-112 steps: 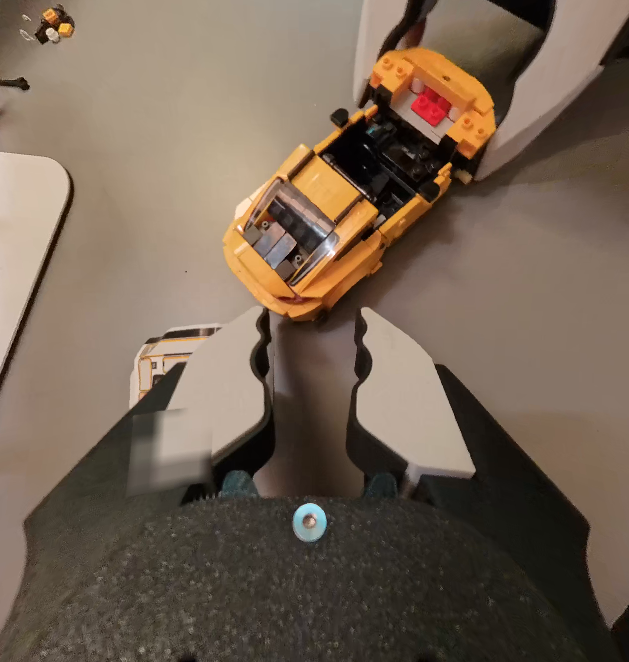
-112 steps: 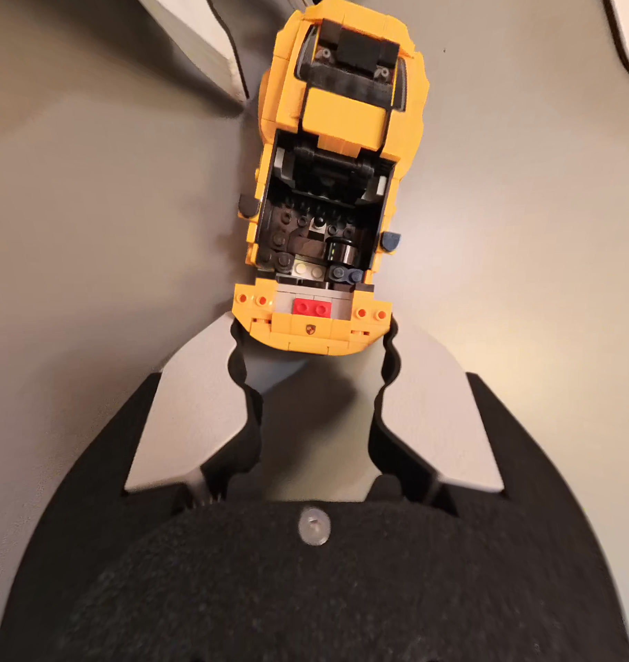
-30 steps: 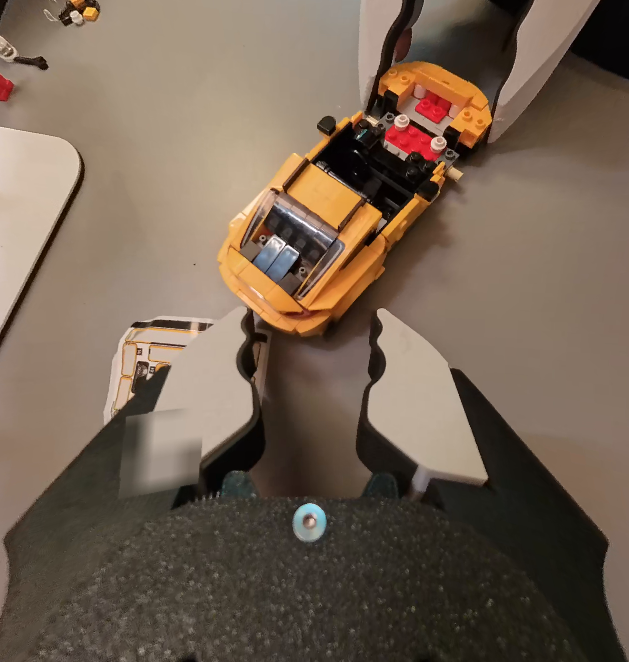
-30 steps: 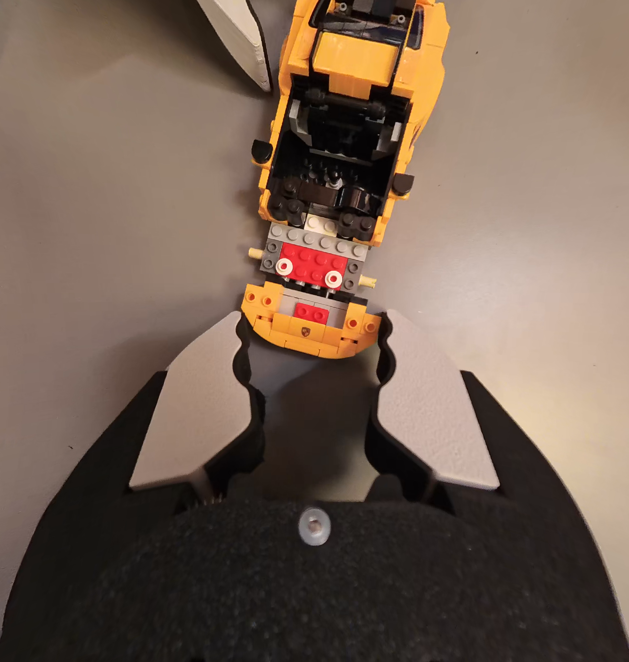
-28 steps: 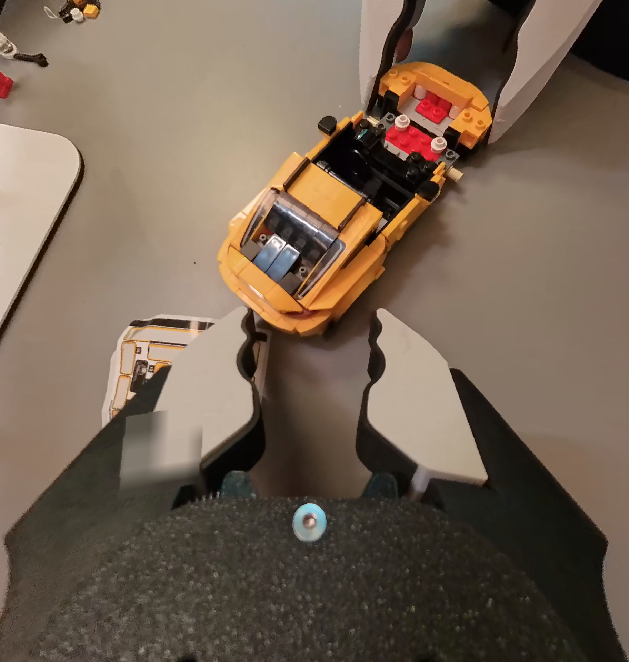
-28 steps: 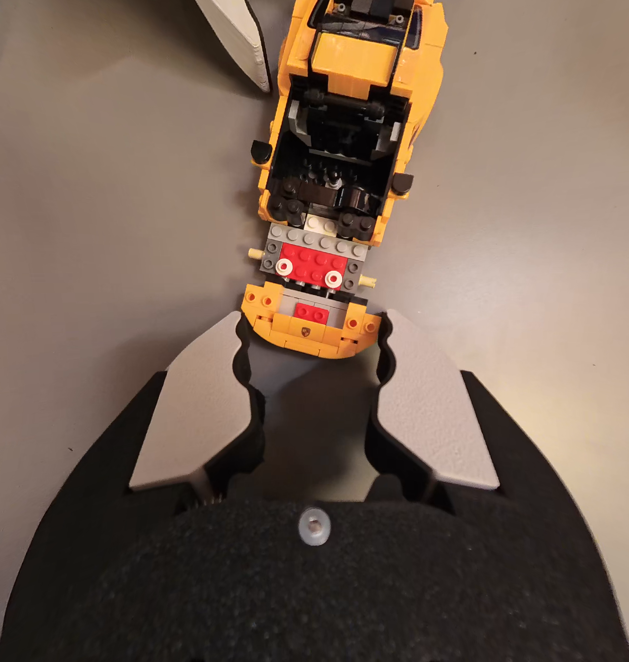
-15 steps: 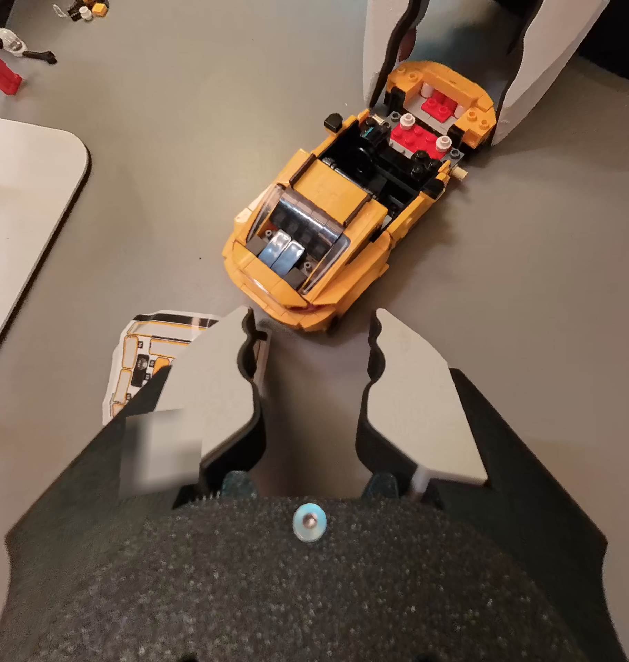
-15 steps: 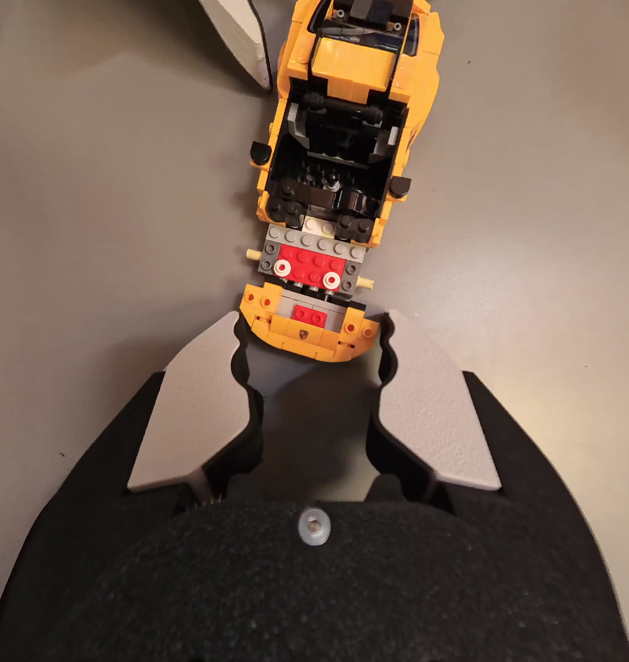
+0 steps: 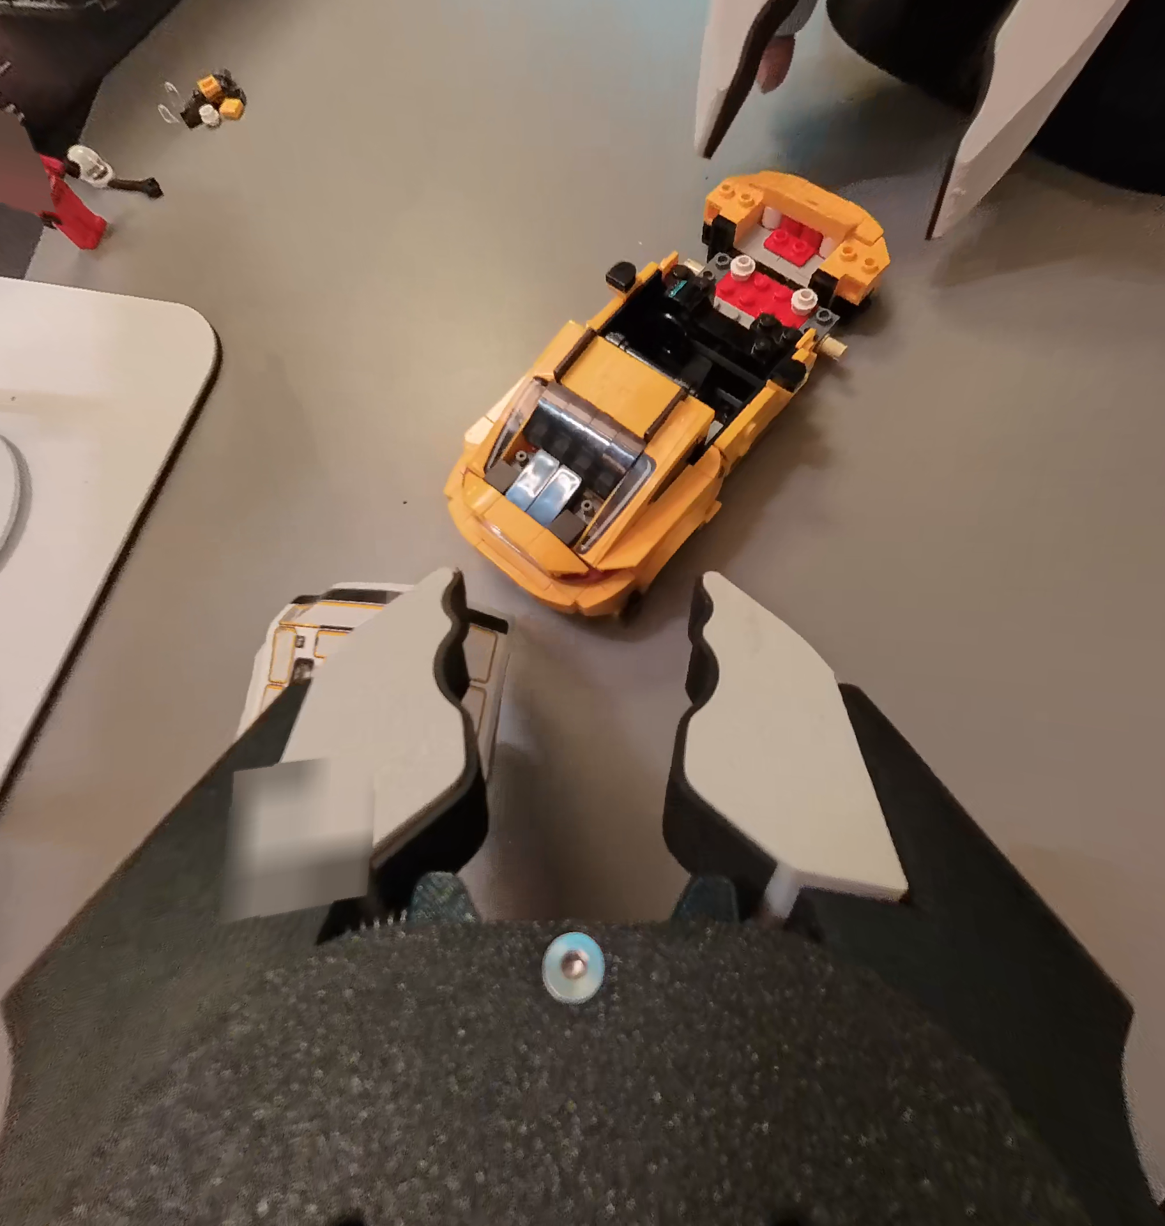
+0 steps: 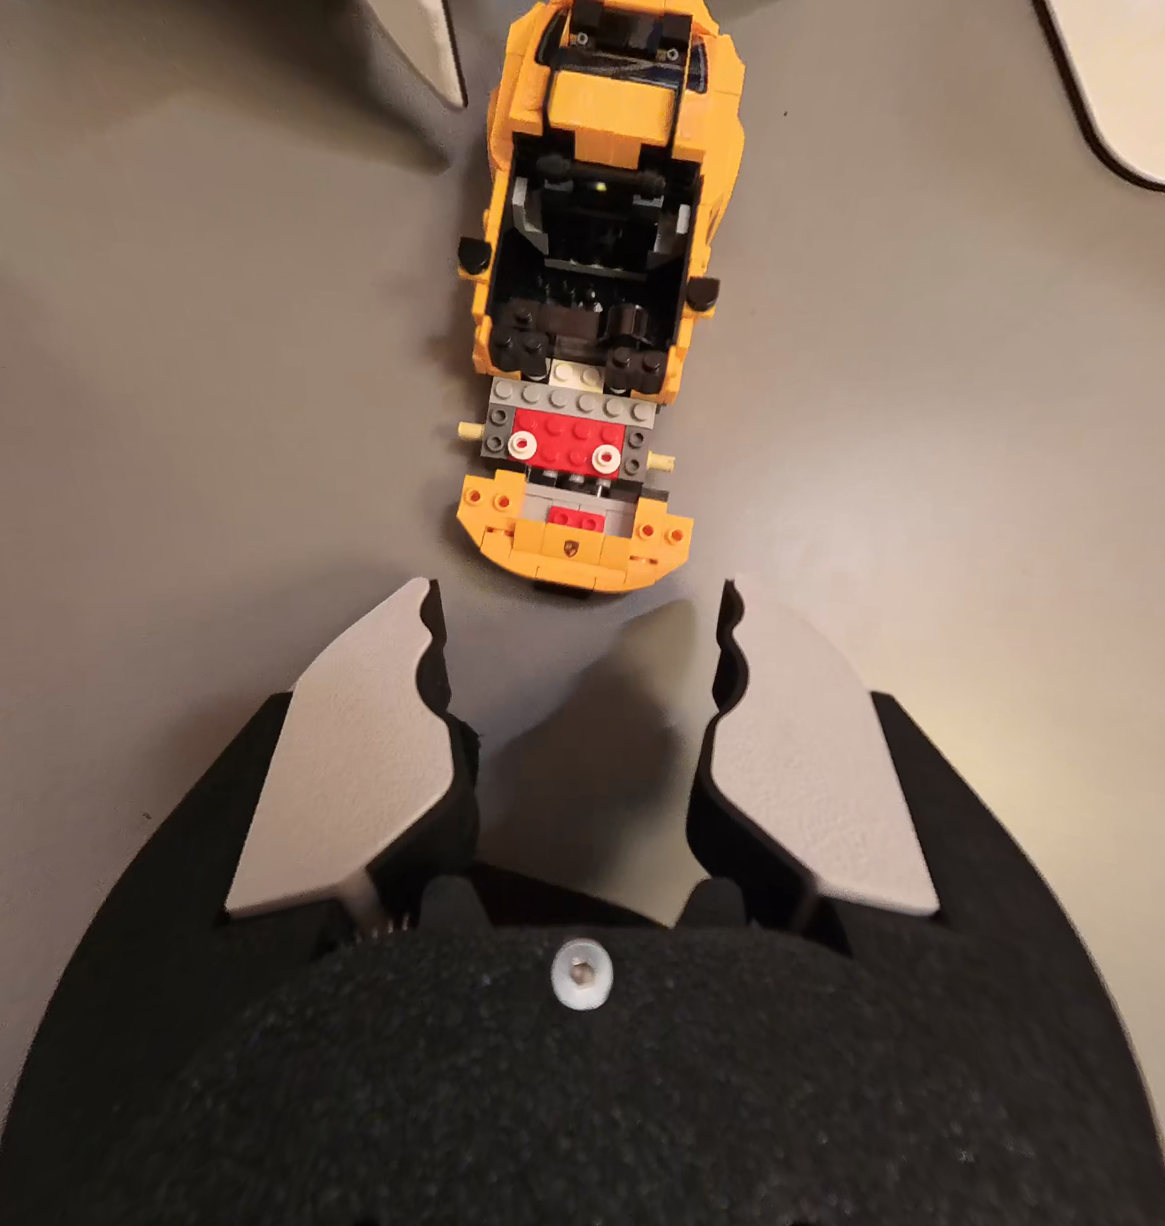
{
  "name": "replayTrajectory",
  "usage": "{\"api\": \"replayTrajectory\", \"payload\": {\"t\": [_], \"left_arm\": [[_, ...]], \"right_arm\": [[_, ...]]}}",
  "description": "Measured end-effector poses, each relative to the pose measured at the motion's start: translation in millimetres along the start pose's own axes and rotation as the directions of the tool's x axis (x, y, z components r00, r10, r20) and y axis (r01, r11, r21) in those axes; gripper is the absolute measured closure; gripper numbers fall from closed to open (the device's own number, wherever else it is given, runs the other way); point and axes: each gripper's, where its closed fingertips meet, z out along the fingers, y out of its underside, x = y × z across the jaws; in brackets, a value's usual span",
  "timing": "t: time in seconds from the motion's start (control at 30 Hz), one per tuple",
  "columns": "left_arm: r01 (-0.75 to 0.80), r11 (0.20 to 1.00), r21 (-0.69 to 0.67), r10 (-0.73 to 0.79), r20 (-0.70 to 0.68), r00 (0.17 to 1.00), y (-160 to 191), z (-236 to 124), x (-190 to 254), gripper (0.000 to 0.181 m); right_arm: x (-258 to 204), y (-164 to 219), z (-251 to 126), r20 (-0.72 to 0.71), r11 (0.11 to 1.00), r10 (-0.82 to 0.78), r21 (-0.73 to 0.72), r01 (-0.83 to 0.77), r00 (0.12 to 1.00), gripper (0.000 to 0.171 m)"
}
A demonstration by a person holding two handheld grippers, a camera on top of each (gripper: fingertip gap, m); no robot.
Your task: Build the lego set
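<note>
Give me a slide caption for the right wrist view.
Open right tool hovers just short of the unfinished orange lego car.

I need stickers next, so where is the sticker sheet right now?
In the left wrist view, the sticker sheet lies flat on the grey table, partly under the left tongs' left finger, between the orange car's near end and the white board.

Orange lego car (image 9: 639, 424) on a grey table (image 9: 965, 597), between two open grippers.

The left gripper (image 9: 576, 590) hovers just short of one end, over a sticker sheet (image 9: 314, 630); the right gripper (image 9: 825, 152) gapes beyond the stud-topped end. A white board (image 9: 69, 464) lies beside; loose pieces (image 9: 211, 106) lie far off.
</note>
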Motion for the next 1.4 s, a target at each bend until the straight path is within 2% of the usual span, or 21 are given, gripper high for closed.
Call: {"api": "replayTrajectory", "payload": {"t": [0.1,0.23,0.37,0.57,0.67,0.77,1.4], "left_arm": [[-0.017,1.0,0.006,0.017,-0.044,0.999,-8.1,-5.1,-0.5,0.118],[-0.079,0.995,-0.064,0.071,-0.116,0.991,-7.9,1.2,-0.5,0.11],[-0.132,0.982,-0.137,0.108,-0.172,0.979,-4.7,12.4,-0.2,0.098],[-0.2,0.966,-0.162,0.155,-0.251,0.956,-7.8,26.1,-3.3,0.083],[-0.22,0.964,-0.152,0.172,-0.279,0.945,-10.5,32.2,-0.3,0.085],[-0.239,0.961,-0.137,0.193,-0.287,0.938,-11.9,35.1,3.6,0.097],[-0.179,0.978,-0.108,0.152,-0.223,0.963,-13.0,33.6,15.8,0.099]], "right_arm": [[-4.1,4.1,-1.7,-0.015,1.0,0.016,0.001,-0.016,1.0,0.093],[-5.5,6.8,1.7,-0.02,1.0,0.02,0.0,-0.02,1.0,0.093],[-4.9,6.0,3.6,-0.03,1.0,0.024,0.003,-0.024,0.999,0.094],[-4.2,4.6,5.5,-0.025,1.0,0.024,0.011,-0.023,0.999,0.094],[-4.3,5.2,4.0,-0.023,0.999,0.027,0.018,-0.027,0.999,0.094],[-4.9,7.8,3.4,-0.022,0.999,0.03,0.014,-0.029,0.999,0.094],[-2.4,-0.3,12.9,-0.028,1.0,0.01,-0.017,-0.011,1.0,0.105]]}}
